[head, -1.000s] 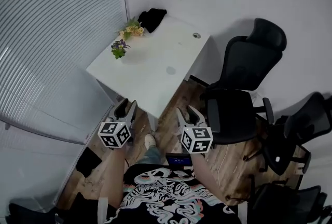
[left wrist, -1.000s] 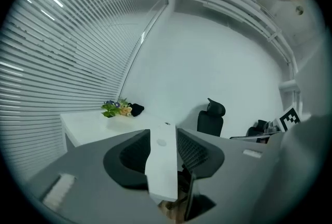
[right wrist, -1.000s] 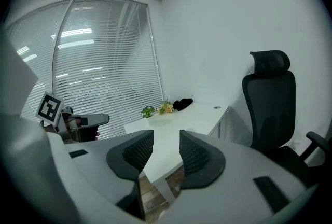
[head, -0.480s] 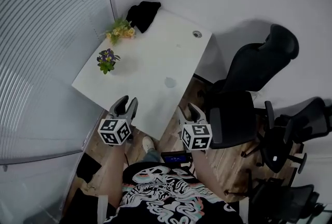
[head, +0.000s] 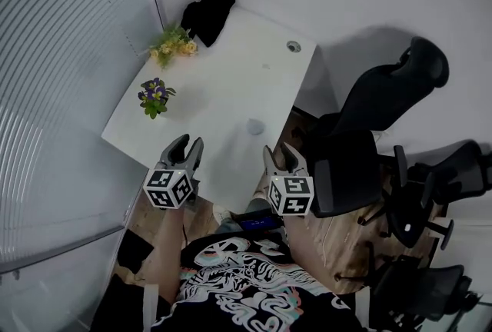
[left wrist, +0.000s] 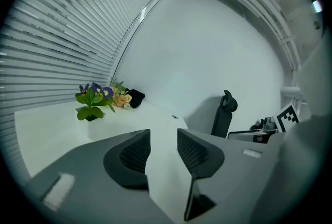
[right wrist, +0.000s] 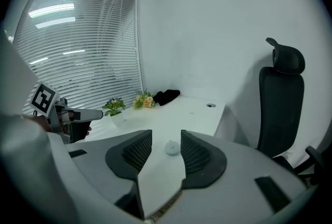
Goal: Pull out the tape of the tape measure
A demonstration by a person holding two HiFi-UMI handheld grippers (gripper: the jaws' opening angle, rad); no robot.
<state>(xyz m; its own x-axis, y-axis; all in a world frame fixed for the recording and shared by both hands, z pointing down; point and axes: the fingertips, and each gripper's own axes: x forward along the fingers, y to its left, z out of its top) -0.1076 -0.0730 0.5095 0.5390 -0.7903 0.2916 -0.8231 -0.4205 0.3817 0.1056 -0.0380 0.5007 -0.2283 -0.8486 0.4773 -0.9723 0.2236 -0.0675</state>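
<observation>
The small round tape measure [head: 254,125] lay flat on the worktop [head: 223,84], near its edge closest to the person. It was a disc, so no long axis or pointing end could be told. At that edge hovered the left tool [head: 188,141], spread and empty. Beside it was the right tool [head: 278,148], which had just been opening and pinched nothing.

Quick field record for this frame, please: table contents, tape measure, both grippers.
table: white
tape measure: small round grey case, lying untouched near the near edge
other items: potted purple flowers, yellow flowers, black cloth toward the far corner
left gripper: open, empty
right gripper: jaws have just been opening, nothing gripped, tape measure ahead
task: tape not yet pulled
</observation>
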